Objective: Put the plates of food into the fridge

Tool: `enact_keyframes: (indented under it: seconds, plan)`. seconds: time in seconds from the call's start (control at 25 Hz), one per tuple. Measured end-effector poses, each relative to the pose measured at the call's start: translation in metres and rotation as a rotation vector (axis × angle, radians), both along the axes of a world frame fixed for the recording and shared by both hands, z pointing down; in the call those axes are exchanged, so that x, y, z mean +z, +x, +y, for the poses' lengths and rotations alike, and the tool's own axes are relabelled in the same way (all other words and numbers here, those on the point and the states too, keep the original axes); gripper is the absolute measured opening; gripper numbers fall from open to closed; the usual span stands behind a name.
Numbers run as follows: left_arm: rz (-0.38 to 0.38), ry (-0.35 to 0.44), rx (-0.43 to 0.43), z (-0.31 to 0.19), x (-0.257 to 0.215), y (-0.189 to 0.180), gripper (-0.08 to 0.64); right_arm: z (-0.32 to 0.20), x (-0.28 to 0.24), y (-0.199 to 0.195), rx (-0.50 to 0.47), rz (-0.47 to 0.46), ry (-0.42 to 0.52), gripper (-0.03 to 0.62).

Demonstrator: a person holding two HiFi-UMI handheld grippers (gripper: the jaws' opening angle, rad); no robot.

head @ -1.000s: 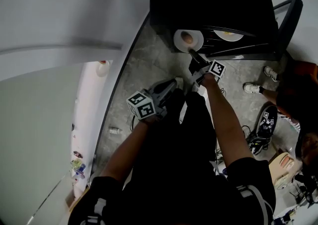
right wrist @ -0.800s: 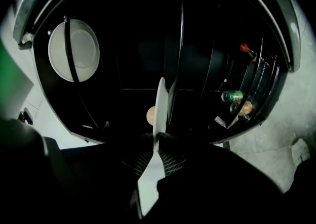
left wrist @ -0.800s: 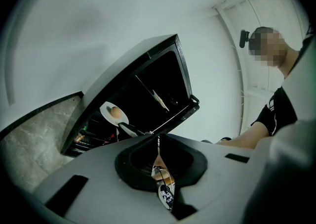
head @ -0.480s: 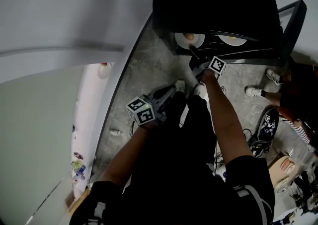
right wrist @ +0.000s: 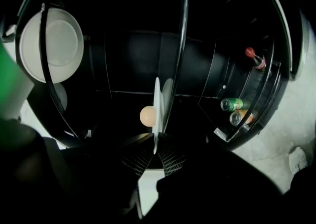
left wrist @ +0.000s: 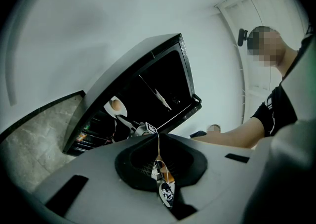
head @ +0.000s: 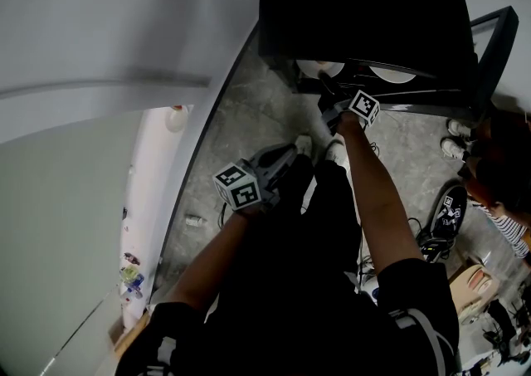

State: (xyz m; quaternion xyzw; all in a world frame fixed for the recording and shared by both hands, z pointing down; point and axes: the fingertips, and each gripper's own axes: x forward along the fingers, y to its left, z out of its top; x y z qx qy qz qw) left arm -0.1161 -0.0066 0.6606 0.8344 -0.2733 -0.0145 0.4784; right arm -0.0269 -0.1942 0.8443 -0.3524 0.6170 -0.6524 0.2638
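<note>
My right gripper (head: 329, 90) is shut on the rim of a white plate (head: 319, 69) that carries a round tan piece of food (right wrist: 147, 116). The plate reaches into the black fridge (head: 365, 1) and is mostly hidden under its top in the head view. In the right gripper view the plate (right wrist: 158, 104) shows edge-on between the jaws of the right gripper (right wrist: 155, 141). A second white plate (head: 390, 74) lies on a wire shelf inside. My left gripper (head: 282, 154) hangs shut and empty near my legs, short of the fridge.
The fridge door (head: 494, 42) stands open at the right, with cans (right wrist: 232, 104) and a bottle (right wrist: 254, 59) in its rack. Another person (head: 498, 183) stands at the right. A white counter edge (head: 166, 125) runs along the left of the grey floor.
My right gripper has carried the plate forward, deeper into the fridge, so less of it shows in the head view. The left gripper has barely moved.
</note>
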Motion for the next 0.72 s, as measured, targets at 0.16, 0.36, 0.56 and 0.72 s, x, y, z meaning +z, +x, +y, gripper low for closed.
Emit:
enact_keyframes:
  seconds: [0.16, 0.36, 0.56, 0.72]
  plan:
    - [-0.001, -0.001, 0.008, -0.005, -0.001, 0.003, 0.023, 0.0, 0.0, -0.001, -0.009, -0.011, -0.007, 0.043]
    - [0.0, 0.006, 0.023, -0.011, -0.003, 0.008, 0.023, -0.002, -0.001, 0.002, -0.009, -0.037, 0.007, 0.071]
    - [0.001, 0.009, 0.035, -0.014, -0.005, 0.012, 0.023, 0.002, -0.012, 0.002, -0.049, 0.01, 0.047, 0.086]
    - [0.011, 0.015, 0.039, -0.017, -0.011, 0.017, 0.023, 0.013, -0.011, 0.013, -0.035, 0.038, 0.017, 0.087]
